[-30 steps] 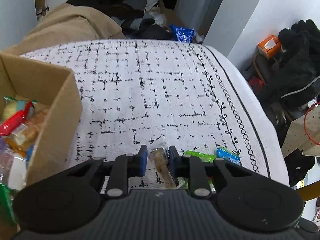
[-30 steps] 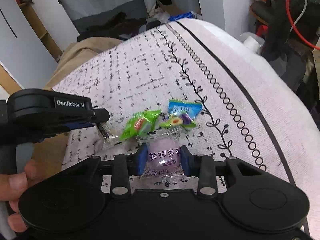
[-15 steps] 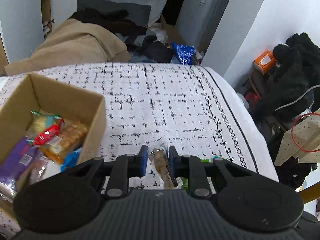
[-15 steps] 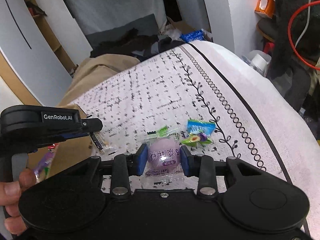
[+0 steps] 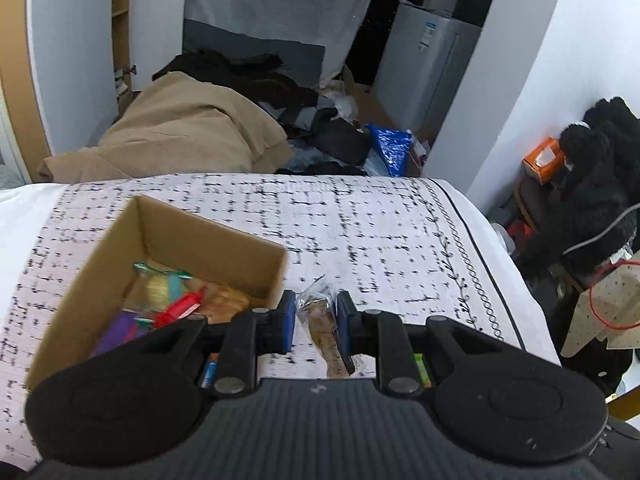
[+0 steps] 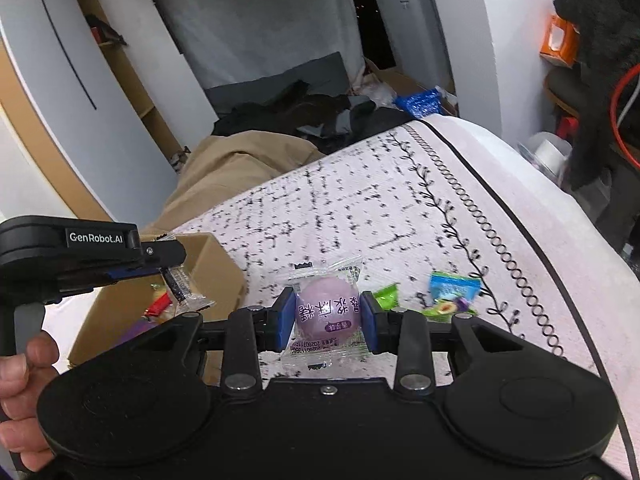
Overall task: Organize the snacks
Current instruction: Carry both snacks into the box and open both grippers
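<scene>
Purple mochi (image 6: 326, 312) and brown bar (image 5: 320, 326), both clear-wrapped, held aloft.

White walls (image 5: 520, 60) enclose a cluttered room with a tan blanket (image 5: 184, 132), dark clothes (image 5: 256, 76) and a white fridge (image 5: 424, 64).

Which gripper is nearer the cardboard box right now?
Left. The left gripper hangs at the cardboard box rim; the right gripper holds its snack farther right over the cloth.
</scene>
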### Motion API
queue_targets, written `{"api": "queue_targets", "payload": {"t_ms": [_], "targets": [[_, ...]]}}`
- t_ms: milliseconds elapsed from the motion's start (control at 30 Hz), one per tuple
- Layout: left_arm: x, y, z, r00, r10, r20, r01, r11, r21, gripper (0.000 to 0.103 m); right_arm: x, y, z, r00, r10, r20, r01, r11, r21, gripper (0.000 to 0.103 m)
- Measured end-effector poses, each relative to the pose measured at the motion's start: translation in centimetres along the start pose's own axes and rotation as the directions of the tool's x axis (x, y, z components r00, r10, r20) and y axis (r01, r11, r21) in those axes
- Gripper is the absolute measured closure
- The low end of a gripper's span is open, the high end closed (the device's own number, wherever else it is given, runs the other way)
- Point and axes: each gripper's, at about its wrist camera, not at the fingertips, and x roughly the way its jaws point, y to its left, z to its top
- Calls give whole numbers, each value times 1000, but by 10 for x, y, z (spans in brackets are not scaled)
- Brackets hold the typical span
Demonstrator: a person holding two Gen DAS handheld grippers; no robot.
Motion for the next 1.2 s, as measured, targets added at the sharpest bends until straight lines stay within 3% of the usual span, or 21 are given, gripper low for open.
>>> {"api": "queue_targets", "payload": {"t_ms": [500, 1200], "targets": [[-15, 52, 16, 999, 35, 24, -34, 999, -36, 82, 5, 51, 3, 998, 34, 48, -32, 998, -50, 69], [14, 114, 29, 998, 58, -35, -62, 991, -117, 82, 39, 108, -2, 988, 154, 30, -151, 985, -80, 69]]}}
